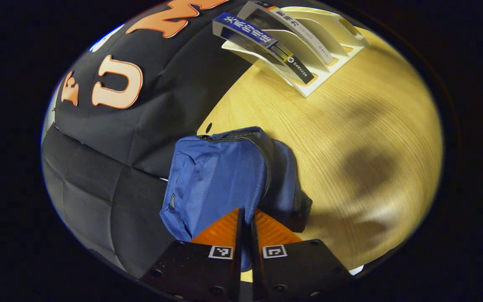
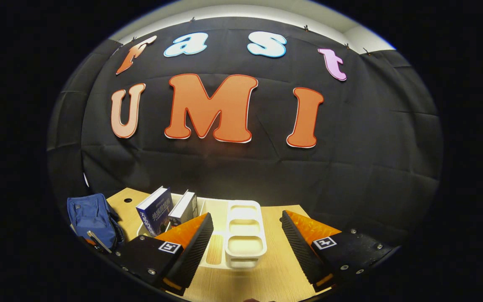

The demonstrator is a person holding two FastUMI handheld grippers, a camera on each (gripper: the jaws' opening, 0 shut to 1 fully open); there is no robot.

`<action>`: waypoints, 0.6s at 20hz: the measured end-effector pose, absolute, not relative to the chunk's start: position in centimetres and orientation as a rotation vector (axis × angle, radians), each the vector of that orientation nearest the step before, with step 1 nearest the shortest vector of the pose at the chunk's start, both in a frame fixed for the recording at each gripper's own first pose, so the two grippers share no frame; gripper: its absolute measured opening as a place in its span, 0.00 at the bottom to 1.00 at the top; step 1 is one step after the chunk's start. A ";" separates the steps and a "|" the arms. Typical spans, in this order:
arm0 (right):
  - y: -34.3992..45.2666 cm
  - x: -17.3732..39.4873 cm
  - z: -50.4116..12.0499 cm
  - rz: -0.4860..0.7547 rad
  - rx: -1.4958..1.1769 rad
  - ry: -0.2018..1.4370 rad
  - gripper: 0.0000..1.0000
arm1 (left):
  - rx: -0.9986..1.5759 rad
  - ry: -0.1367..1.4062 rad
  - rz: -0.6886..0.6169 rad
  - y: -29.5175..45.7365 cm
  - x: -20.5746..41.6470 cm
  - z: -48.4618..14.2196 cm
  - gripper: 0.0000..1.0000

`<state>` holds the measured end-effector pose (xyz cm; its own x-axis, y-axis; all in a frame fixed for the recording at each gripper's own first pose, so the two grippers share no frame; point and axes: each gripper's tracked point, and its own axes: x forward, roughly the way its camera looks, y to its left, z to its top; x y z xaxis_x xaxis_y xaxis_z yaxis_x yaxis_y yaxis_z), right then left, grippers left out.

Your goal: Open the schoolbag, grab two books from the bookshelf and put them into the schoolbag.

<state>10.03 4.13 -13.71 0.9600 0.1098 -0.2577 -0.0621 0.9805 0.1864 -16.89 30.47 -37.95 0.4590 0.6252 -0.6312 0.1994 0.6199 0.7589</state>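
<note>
Schoolbag (image 1: 229, 176): blue, upright at the bench (image 1: 350, 138) edge beside the booth wall, zip along its top ridge.
Left gripper (image 1: 245, 224): fingers nearly together, pinching a fold of the schoolbag's lower fabric.
Right gripper (image 2: 247, 235): fingers wide apart, holding nothing, facing the bookshelf.
Bookshelf (image 2: 243, 235): white slotted rack, well apart from the schoolbag.
Books (image 2: 170, 209): two, leaning in the rack's slots nearest the schoolbag.

Blue schoolbag (image 1: 224, 176) upright, zipper shut, its lower edge between the left fingers (image 1: 224, 228). Two books (image 2: 154, 210) lean in white bookshelf (image 2: 243, 235), just beyond the right fingers (image 2: 191, 247).
</note>
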 end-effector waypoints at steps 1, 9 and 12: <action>4.3 10.0 -13.7 0.092 0.179 0.272 0.98 | 0.864 1.099 0.313 30.5 -16.7 -37.6 0.10; 9.2 10.0 -12.8 0.217 0.178 0.303 0.98 | 0.663 1.041 0.284 31.8 -13.3 -30.3 0.04; 12.4 10.2 -11.7 0.301 0.171 0.323 0.98 | 0.631 1.007 0.261 32.7 -12.4 -26.8 0.04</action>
